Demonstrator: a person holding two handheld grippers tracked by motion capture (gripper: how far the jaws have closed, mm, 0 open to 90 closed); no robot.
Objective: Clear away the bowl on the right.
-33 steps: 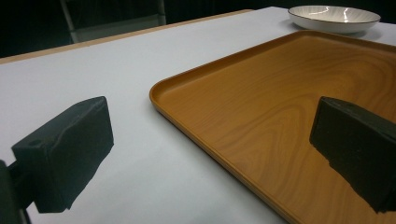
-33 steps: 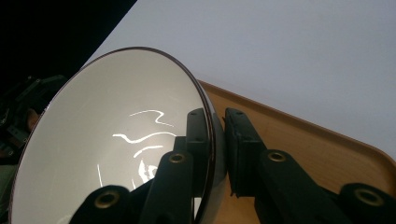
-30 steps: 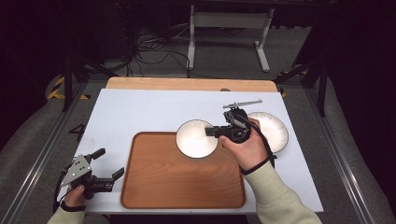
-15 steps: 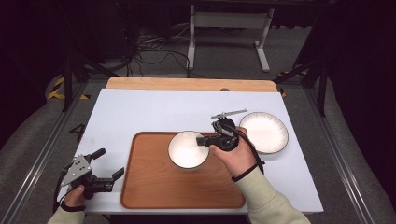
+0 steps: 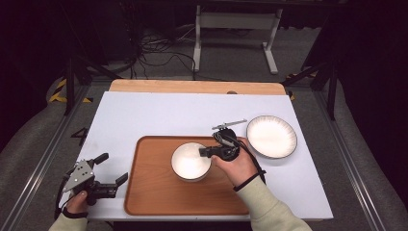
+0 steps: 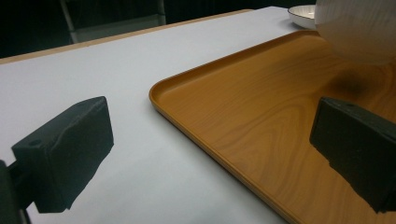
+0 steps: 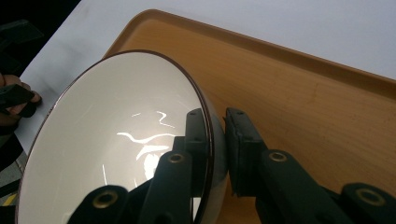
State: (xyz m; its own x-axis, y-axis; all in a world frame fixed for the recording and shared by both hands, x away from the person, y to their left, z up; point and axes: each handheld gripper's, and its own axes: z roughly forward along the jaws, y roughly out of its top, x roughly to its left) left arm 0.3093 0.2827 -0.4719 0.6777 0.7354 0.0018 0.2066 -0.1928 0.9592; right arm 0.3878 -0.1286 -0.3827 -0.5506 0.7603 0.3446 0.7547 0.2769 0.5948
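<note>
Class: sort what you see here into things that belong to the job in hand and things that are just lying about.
In the job:
white bowl, pinched at its rim by the right claw
wooden tray beneath it

Lying about:
white plate right of the tray
left claw, open, holding nothing

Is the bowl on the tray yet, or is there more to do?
Nearly. The right gripper is shut on the rim of the white bowl and holds it over the wooden tray; the left gripper view shows the bowl off the wood, above its shadow. Left: set it down and let go. The plate lies on the table beside the tray. The left gripper waits open.
</note>
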